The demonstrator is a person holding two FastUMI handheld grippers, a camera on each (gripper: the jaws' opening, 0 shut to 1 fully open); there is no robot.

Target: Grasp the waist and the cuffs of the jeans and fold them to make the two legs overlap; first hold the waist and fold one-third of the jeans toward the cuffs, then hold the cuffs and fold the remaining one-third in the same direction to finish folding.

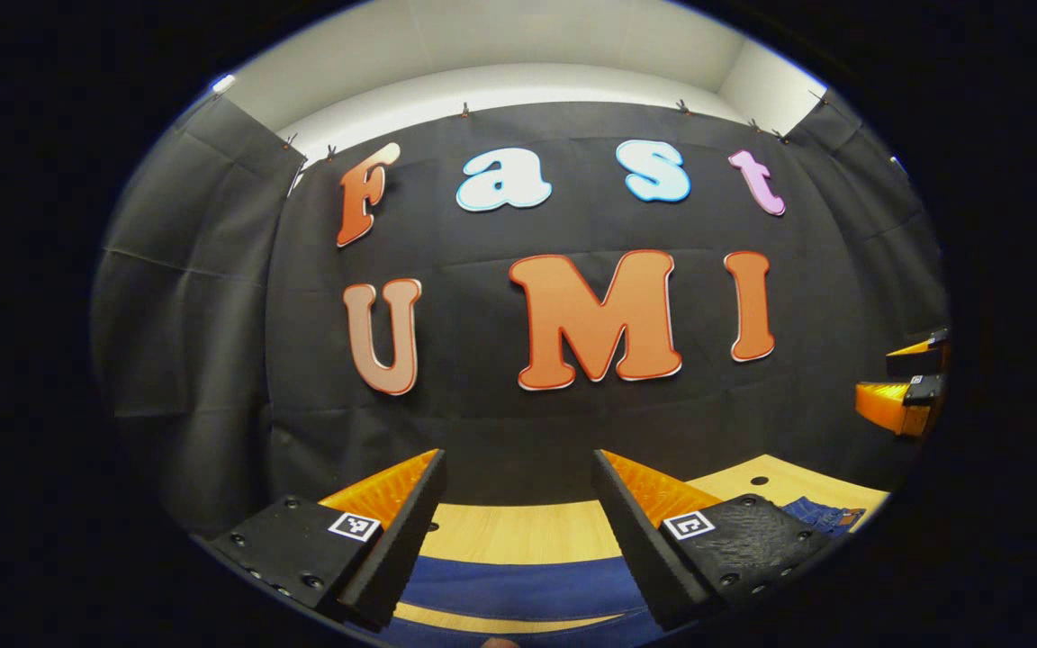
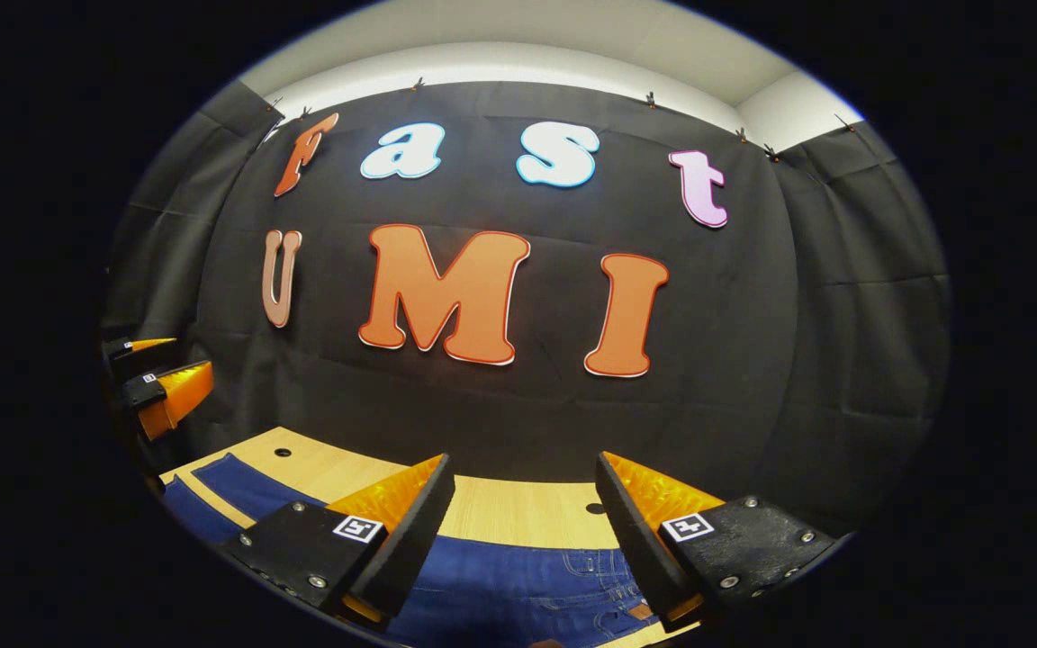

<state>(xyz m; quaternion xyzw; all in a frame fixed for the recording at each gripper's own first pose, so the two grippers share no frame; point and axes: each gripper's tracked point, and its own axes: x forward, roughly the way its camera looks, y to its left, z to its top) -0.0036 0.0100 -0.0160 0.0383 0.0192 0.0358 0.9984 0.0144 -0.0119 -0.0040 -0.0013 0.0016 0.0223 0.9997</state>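
A black cloth wall (image 1: 572,423) closes the back of the booth, with a pale ceiling band above it. At its foot runs a light wooden table (image 1: 518,531), the landmark for everything else here.

Blue jeans (image 2: 518,585) lie flat on the table. In the right gripper view the waist end is nearest, with stitched pockets visible between the fingers, and the two legs (image 2: 230,490) stretch away along the table toward the left edge, a strip of bare wood between them. In the left gripper view the jeans appear as a plain blue band (image 1: 518,585) across the table, with a small piece of stitched denim (image 1: 820,515) at the far right.

The left gripper (image 1: 518,540) hangs above the table and the blue band, jaws spread wide, grasping nothing. The right gripper (image 2: 523,544) hangs above the waist end, jaws likewise spread and not touching the cloth.

Each view also catches the other gripper well off to one side of the table, its fingers parted.
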